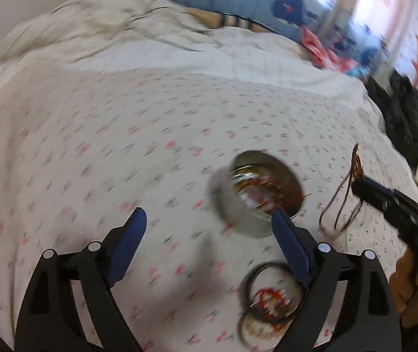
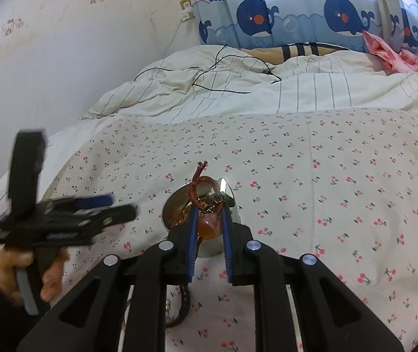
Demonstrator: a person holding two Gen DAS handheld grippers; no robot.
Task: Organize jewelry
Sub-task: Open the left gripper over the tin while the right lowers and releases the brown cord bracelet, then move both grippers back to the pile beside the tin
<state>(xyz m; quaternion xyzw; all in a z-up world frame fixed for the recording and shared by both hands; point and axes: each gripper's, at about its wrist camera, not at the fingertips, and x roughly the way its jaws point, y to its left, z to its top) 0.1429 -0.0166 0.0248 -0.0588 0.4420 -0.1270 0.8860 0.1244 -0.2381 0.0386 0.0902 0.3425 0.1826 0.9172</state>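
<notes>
A round metal tin [image 1: 263, 189] with tangled jewelry inside sits on the cherry-print bedsheet [image 1: 121, 146]. My left gripper [image 1: 209, 220] is open and empty, just left of and nearer than the tin. Loose bangles and a red bracelet [image 1: 269, 296] lie on the sheet by its right finger. My right gripper [image 2: 209, 214] is shut on an amber pendant [image 2: 209, 226] whose brown cord [image 2: 201, 177] loops up over the tin [image 2: 176, 205]. In the left wrist view the right gripper [image 1: 355, 186] holds the dangling cord [image 1: 342, 202] right of the tin.
A rumpled striped duvet [image 2: 238, 88] with a thin black cable [image 2: 223, 70] lies at the bed's far end, below a whale-print curtain [image 2: 297, 14]. Pink cloth [image 2: 390, 52] sits far right. Black clothing [image 1: 405, 114] lies at the bed's right edge. The wall [image 2: 62, 58] bounds the left.
</notes>
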